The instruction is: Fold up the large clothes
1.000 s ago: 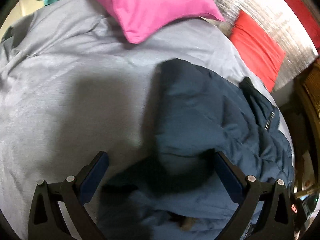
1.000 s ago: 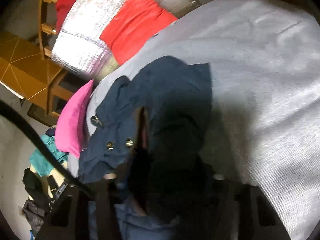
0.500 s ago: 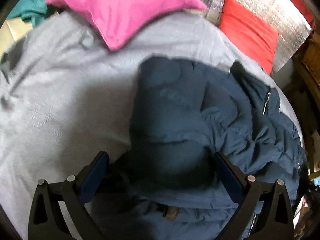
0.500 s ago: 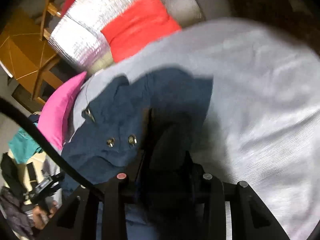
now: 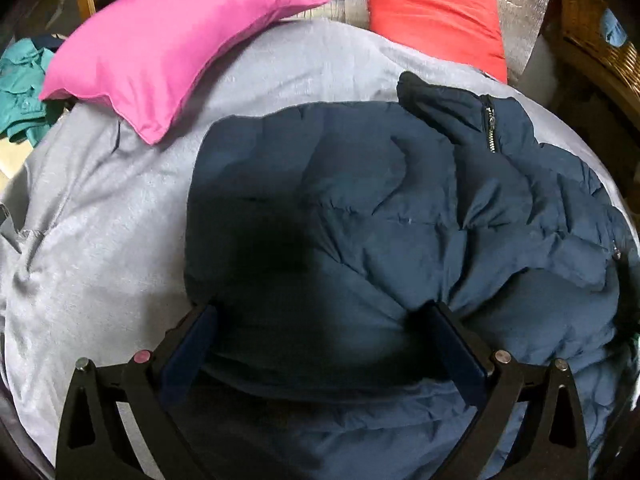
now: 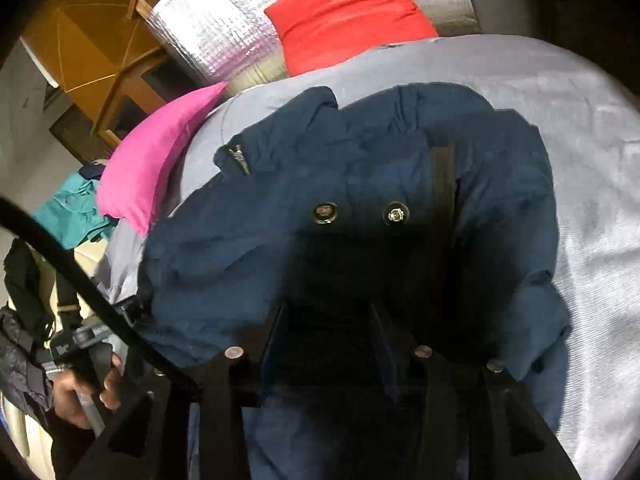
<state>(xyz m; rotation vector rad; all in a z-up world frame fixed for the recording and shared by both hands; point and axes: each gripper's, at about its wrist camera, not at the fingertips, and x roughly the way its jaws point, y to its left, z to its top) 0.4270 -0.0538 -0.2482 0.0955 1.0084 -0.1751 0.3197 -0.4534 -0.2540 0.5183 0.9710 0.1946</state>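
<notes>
A navy padded jacket lies bunched on a grey bed cover, zip end at the far right. My left gripper is open, its jaws wide apart just above the jacket's near fold. In the right wrist view the jacket shows two snap buttons and a zip. My right gripper has its jaws partly apart over dark jacket fabric; the shadow hides whether fabric is pinched.
A pink pillow and a red pillow lie at the head of the bed against silver foil padding. Teal clothing lies at the far left. A wicker basket stands at right.
Both grippers have pulled back and risen, so more of the jacket shows. The right gripper's jaws, shut on jacket fabric before, now stand partly apart. The sleeve has settled onto the jacket.
</notes>
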